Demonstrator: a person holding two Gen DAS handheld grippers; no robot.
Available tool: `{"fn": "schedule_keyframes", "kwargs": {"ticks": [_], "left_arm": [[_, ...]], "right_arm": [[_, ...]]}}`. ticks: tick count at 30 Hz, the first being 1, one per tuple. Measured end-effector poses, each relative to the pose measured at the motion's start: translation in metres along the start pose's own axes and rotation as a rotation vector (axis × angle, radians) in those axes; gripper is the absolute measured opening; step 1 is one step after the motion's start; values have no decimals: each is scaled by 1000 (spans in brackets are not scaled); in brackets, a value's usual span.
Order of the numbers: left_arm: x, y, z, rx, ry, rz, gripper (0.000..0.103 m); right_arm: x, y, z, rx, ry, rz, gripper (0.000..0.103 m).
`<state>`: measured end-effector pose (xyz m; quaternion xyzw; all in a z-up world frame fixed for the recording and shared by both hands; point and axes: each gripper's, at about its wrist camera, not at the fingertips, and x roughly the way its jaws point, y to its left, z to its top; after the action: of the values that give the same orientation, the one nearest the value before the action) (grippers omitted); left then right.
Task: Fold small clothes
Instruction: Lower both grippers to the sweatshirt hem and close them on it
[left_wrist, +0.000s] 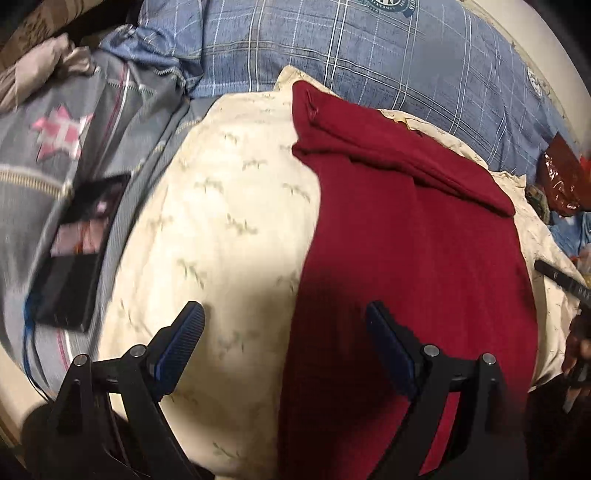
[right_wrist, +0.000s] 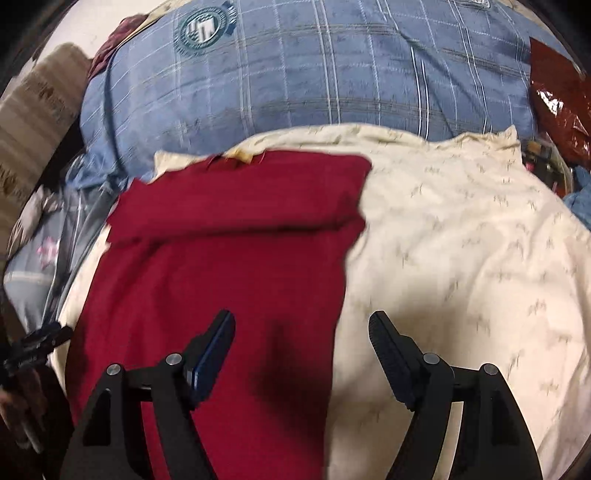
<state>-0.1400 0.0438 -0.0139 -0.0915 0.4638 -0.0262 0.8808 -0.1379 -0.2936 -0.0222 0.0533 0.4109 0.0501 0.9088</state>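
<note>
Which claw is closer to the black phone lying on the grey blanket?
The left claw. The black phone lies just off its left side on the grey blanket. The right claw hangs over the red cloth's other edge, and its view shows no phone.

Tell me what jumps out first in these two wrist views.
The dark red garment dominates: it lies on the cream patterned cloth, its far end already folded back on itself. Behind both sits a blue plaid quilt with a round crest. The left gripper and right gripper both stand open above the cloth, each straddling a side edge of the red garment, holding nothing.
</note>
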Motion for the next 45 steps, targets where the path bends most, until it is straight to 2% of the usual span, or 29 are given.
{"fn": "schedule_keyframes", "kwargs": {"ticks": [7,13,16,24,28,31,35,37,39,42,45], "left_arm": [[-8,-3,-18,2,-1,-28,89],[-15,-4,-43,24,38,-65,89],[-15,-6,-52,30,58,-67,89],[-16,-19,-72,101,81,-47,89],[-16,-22,-75,113,88,-45,89],[-15,-21,-75,104,87,-45,89],[-16,-23,-75,102,88,-41,88],[-15,-24,-76,111,87,-31,85],[-16,-26,-77,114,85,-26,83],[-17,-25,-78,115,87,-28,81],[-17,-24,-79,111,89,-33,81]], "right_arm": [[-25,-6,-54,27,41,55,73],[-36,-17,-95,52,126,190,64],[-39,-20,-108,69,141,242,62],[-33,-1,-126,4,222,330,59],[-31,-11,-122,61,233,394,59],[-27,-12,-126,68,244,392,61],[-29,-2,-129,9,240,352,63],[-30,3,-129,-15,240,323,57],[-31,8,-126,-23,225,301,22],[-37,9,-124,-29,213,328,17],[-41,9,-122,-25,199,369,17]]}}
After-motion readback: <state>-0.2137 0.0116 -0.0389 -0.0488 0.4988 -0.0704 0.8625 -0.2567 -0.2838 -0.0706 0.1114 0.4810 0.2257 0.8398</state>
